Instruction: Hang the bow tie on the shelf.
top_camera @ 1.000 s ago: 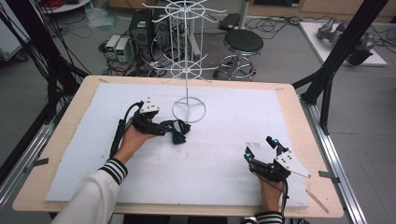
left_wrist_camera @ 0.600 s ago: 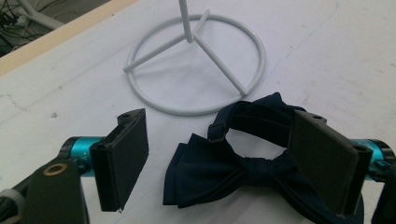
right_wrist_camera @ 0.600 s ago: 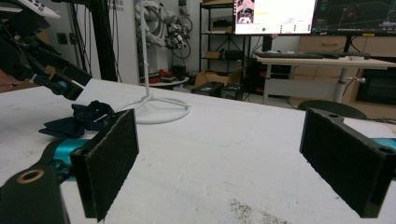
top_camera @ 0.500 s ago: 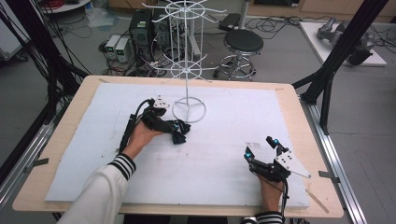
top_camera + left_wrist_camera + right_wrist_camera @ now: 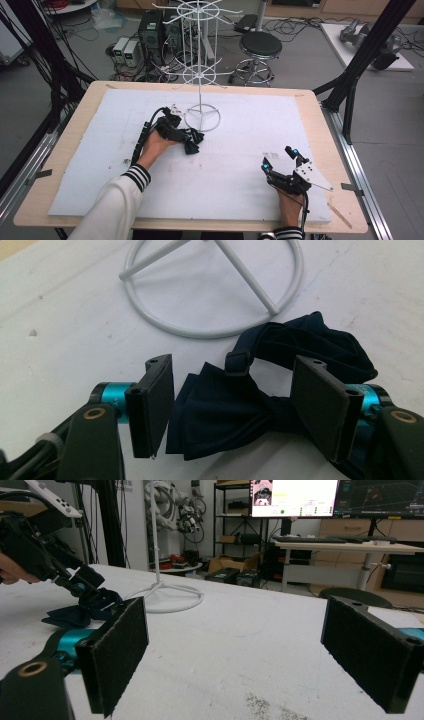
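1. One white foam sheet covered most of the wooden table and carried everything else.
2. A white wire display rack stood on the sheet toward its far edge, with its ring base flat on the foam; this rack serves as the landmark below.
3. The left gripper lay just on the person's side of the rack's ring base, held in the left hand. Its jaws had just been closing, yet they stood partly apart, with a gap visible between the left pad and the cloth.
4. The right gripper rested well apart from the rack, toward the near right corner of the sheet. Its jaws stood wide with only bare foam between them.
5. A navy bow tie lay on the foam just beside the rack's ring base, between the left gripper's jaws, its strap looped toward the ring.
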Tool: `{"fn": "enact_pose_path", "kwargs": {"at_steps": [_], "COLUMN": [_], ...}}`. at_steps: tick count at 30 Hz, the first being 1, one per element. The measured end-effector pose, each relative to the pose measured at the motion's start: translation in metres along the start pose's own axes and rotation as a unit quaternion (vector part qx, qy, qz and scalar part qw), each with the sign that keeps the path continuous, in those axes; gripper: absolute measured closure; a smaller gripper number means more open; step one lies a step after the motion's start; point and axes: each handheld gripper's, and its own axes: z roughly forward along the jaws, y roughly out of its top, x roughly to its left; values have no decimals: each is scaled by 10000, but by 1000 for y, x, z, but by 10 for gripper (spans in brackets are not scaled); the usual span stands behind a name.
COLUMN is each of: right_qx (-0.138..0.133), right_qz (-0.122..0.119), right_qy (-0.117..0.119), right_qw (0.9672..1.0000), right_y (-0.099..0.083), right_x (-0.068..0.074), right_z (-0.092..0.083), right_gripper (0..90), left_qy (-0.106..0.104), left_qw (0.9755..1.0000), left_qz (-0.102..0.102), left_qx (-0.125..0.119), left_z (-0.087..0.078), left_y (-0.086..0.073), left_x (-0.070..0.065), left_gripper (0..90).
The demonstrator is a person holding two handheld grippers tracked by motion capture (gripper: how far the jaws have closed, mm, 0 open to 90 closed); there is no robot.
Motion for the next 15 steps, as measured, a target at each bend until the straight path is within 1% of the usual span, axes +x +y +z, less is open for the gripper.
{"fn": "enact_pose_path", "kwargs": {"at_steps": [2,3,4,5,6,8,12,15], "right_qx": [-8,-4,-4,-3,-3,-7,-5,-8], "right_qz": [-9,-6,-4,-4,-4,3,24,18], "right_qy": [0,-5,4,4,4,-1,-4,1], "right_qw": [10000,10000,10000,10000,10000,10000,10000,10000], "right_y": [0,0,0,0,0,0,0,0], "right_x": [0,0,0,0,0,0,0,0], "right_z": [0,0,0,0,0,0,0,0], "right_gripper": [108,108,108,108,108,108,108,108], "left_qy": [43,28,26,72,73,97,21,18], "left_qw": [10000,10000,10000,9999,9999,9999,10000,9999], "left_qz": [-7,-21,-24,-34,-47,-61,-64,-67], "left_qx": [38,43,61,65,68,66,68,107], "left_z": [1,2,2,3,3,4,4,5], "left_y": [0,0,1,1,1,1,1,1], "left_x": [-1,-1,-1,-2,-2,-2,-3,-4], "left_gripper": [349,355,368,385,385,434,513,593]}}
